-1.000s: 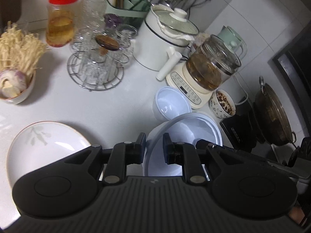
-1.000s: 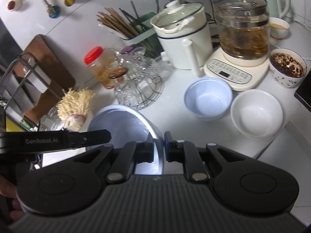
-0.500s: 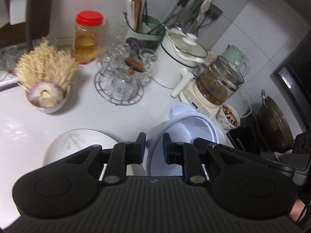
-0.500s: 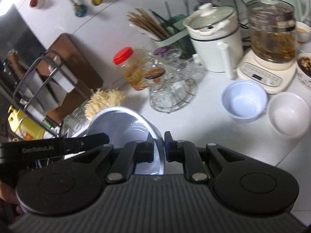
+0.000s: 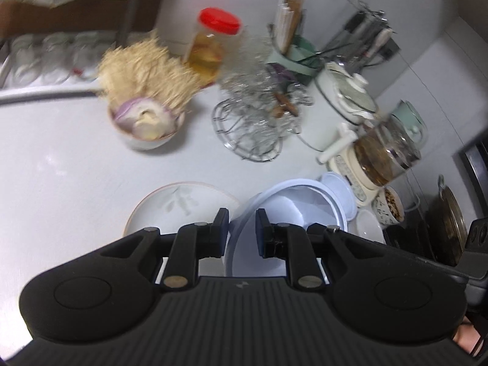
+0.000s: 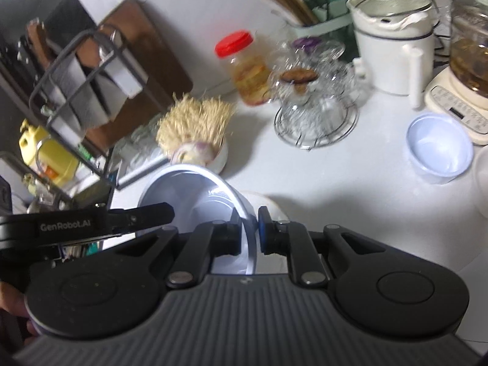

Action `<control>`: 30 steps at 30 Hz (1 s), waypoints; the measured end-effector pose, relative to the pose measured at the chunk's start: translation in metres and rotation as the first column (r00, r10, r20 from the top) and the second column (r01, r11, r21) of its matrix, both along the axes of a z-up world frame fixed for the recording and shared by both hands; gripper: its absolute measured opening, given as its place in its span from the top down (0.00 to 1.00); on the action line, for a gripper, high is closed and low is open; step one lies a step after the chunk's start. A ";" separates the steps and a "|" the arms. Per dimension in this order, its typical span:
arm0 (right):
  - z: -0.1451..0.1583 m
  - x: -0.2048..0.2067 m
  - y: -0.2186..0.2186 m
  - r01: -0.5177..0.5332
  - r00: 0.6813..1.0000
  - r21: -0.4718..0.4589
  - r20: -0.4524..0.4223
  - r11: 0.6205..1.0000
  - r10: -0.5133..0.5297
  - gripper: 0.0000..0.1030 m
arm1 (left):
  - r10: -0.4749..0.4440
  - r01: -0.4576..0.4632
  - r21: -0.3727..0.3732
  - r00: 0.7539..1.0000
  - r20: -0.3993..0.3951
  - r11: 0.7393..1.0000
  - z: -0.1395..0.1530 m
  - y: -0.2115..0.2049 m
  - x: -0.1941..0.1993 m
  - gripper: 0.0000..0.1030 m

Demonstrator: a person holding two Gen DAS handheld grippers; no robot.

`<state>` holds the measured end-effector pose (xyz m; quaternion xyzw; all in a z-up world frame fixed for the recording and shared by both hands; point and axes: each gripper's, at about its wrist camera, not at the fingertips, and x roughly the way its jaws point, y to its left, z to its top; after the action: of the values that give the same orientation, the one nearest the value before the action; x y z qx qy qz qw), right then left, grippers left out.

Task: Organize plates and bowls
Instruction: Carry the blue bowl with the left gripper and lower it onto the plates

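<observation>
A large pale blue bowl (image 5: 292, 210) is held in the air by both grippers, one on each side of its rim. My left gripper (image 5: 242, 224) is shut on its rim. My right gripper (image 6: 248, 224) is shut on the opposite rim of the same bowl (image 6: 189, 192). Below it a white plate with a leaf print (image 5: 180, 204) lies on the counter. A small blue bowl (image 6: 439, 149) and a white bowl (image 5: 370, 224) sit to the right, near the kettle base.
A bowl of enoki mushrooms and onion (image 5: 146, 116), a red-lidded jar (image 5: 210, 45), a wire rack of glass cups (image 5: 259, 113), a white pot (image 5: 341, 103) and a glass kettle (image 5: 384, 152) stand on the white counter. A dish rack (image 6: 82, 82) stands at the left.
Both grippers have carried the large blue bowl left, away from the kettle and small bowls, toward the leaf plate and the dish rack. Both stay shut on its rim.
</observation>
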<state>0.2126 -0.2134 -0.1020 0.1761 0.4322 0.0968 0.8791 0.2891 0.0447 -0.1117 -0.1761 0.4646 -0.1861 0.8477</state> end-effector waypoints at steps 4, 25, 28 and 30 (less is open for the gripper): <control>-0.011 0.006 0.016 -0.042 0.999 -0.049 -0.020 0.998 0.041 0.87 | 0.021 -0.021 0.019 0.999 -0.030 1.000 -0.019 0.007 0.001 0.80; -0.084 0.043 0.038 -0.141 0.983 -0.056 -0.129 0.988 0.133 0.86 | 0.074 -0.064 0.074 0.987 -0.142 0.995 -0.102 0.019 0.019 0.80; -0.088 0.044 0.038 -0.143 0.982 -0.057 -0.131 0.988 0.135 0.86 | 0.073 -0.062 0.081 0.988 -0.138 0.995 -0.105 0.019 0.023 0.80; -0.090 0.045 0.038 -0.140 0.982 -0.051 -0.134 0.989 0.133 0.86 | 0.071 -0.060 0.088 0.989 -0.133 0.994 -0.106 0.018 0.024 0.80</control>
<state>0.2576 -0.1754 -0.1918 0.1254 0.5023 0.1322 0.8453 0.3132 0.0630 -0.2173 -0.1680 0.5224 -0.1262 0.8264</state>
